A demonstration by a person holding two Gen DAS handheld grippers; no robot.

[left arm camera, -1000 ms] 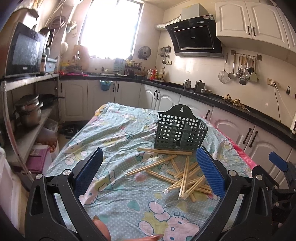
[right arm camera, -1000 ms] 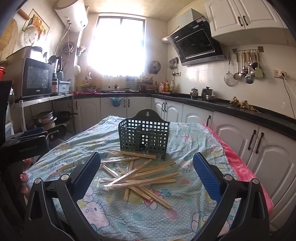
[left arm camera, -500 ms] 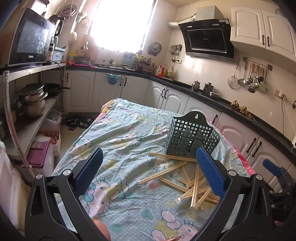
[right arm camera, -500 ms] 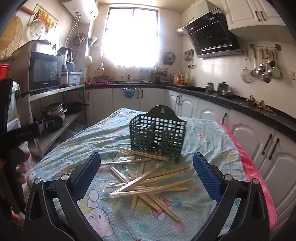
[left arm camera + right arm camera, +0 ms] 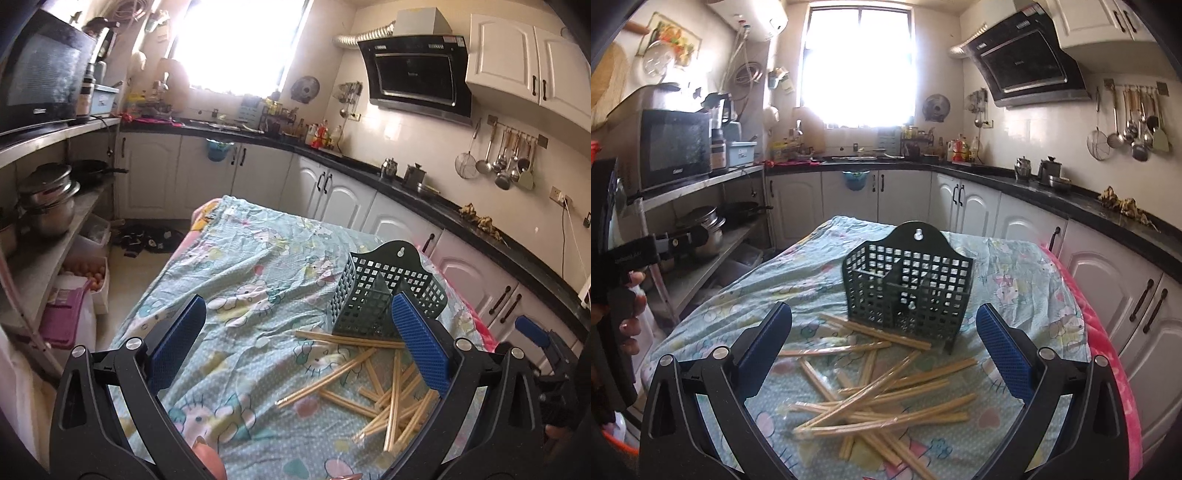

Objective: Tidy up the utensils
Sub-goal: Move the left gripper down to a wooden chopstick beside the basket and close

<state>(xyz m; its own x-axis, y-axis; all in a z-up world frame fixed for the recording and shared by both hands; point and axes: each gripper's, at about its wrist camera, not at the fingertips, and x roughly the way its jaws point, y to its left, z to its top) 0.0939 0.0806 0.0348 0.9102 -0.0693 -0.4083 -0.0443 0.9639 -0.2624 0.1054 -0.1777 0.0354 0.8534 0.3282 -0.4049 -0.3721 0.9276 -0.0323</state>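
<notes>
A dark green lattice utensil basket (image 5: 908, 288) stands upright on the table; it also shows in the left wrist view (image 5: 384, 295). Several wooden chopsticks (image 5: 879, 391) lie scattered in a loose pile in front of it, seen too in the left wrist view (image 5: 384, 384). My right gripper (image 5: 884, 332) is open and empty, above the pile and facing the basket. My left gripper (image 5: 295, 332) is open and empty, over bare cloth left of the pile. The right gripper's blue pad shows at the left wrist view's right edge (image 5: 532, 330).
The table carries a light blue cartoon-print cloth (image 5: 251, 266) with a pink edge on the right (image 5: 1108, 362). White cabinets and a black counter (image 5: 1071, 210) run behind and to the right. A metal shelf with pots (image 5: 48, 199) stands on the left.
Both grippers have moved closer to the table and the basket. The left view has swung so the pile sits further right. Both stay open and empty.
</notes>
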